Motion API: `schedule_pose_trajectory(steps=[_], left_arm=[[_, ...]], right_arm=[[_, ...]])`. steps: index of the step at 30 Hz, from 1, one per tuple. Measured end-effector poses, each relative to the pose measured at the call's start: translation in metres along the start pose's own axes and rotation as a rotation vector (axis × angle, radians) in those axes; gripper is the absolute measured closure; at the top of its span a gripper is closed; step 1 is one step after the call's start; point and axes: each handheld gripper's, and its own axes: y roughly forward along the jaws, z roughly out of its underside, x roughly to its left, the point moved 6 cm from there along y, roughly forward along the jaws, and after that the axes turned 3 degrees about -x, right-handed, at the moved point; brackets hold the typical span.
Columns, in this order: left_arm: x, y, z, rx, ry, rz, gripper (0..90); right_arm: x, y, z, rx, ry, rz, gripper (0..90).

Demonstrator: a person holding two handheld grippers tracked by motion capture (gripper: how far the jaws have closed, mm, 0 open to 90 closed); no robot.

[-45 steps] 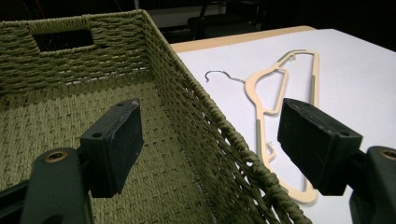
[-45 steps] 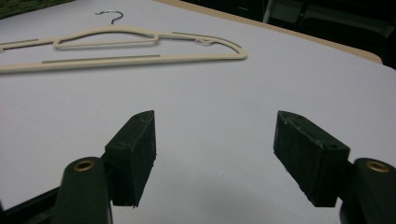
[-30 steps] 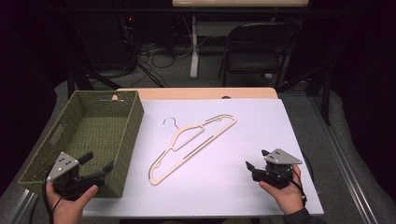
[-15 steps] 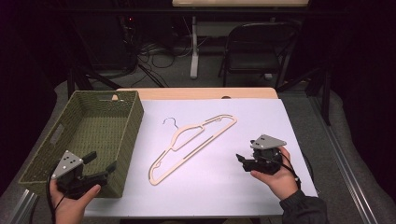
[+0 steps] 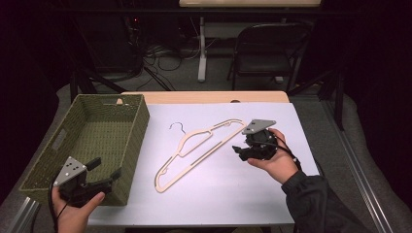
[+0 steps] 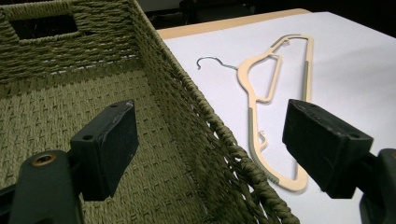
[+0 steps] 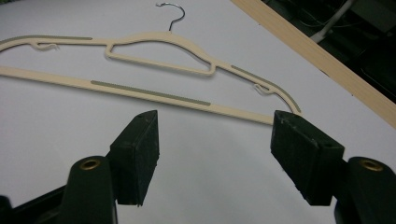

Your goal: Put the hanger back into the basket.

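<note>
From above, the right hand-held gripper [image 5: 241, 150] is low over the white surface [image 5: 272, 194], just beside the lower bar of the hanger [image 5: 199, 148]. The hanger lies flat in front of it, hook end pointing away toward the basket [image 5: 138, 121]. Its jaws are spread, though they have just been closing a little, and nothing is between them. The left hand-held gripper [image 5: 106, 171] waits at the near corner of the basket, jaws spread and empty too.

In the left gripper view, the basket wall [image 6: 205, 126] runs right between the jaws, and the hanger [image 6: 261, 98] lies past it on the white surface.

In the right gripper view, the hanger [image 7: 154, 93] is just ahead of the jaws, with the long bar closest. The end of that bar sits right by one jaw.

I think the job now is to grab the hanger. A good way: tip the jaws down over the long bar, one jaw on each side, then squeeze. The bar is thin and flat, so go slowly or it may slide away.
</note>
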Motion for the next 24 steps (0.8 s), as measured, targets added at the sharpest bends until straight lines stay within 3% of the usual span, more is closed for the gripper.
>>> schedule_pose_trajectory(steps=[4,13,14,15,18,24], left_arm=[[0.002,-0.001,0.0,-0.004,-0.007,-0.003,18.2],[0.001,-0.001,0.001,0.0,-0.008,-0.002,18.3],[0.002,-0.001,0.001,-0.003,-0.01,-0.001,18.2],[0.002,-0.001,0.001,-0.002,-0.011,-0.001,18.3],[0.002,-0.001,0.002,0.001,-0.012,0.0,18.3],[0.002,-0.001,0.002,0.0,-0.014,0.003,18.3]], right_arm=[[-0.005,0.011,-0.009,0.017,0.026,-0.028,32.7],[-0.007,0.03,-0.024,0.062,-0.028,-0.041,35.5],[-0.005,0.035,-0.03,0.051,-0.018,-0.058,37.0],[-0.005,0.036,-0.031,0.079,-0.033,-0.062,37.2],[-0.003,0.041,-0.039,0.074,-0.053,-0.068,37.5],[-0.001,0.054,-0.047,0.119,-0.08,-0.103,38.0]])
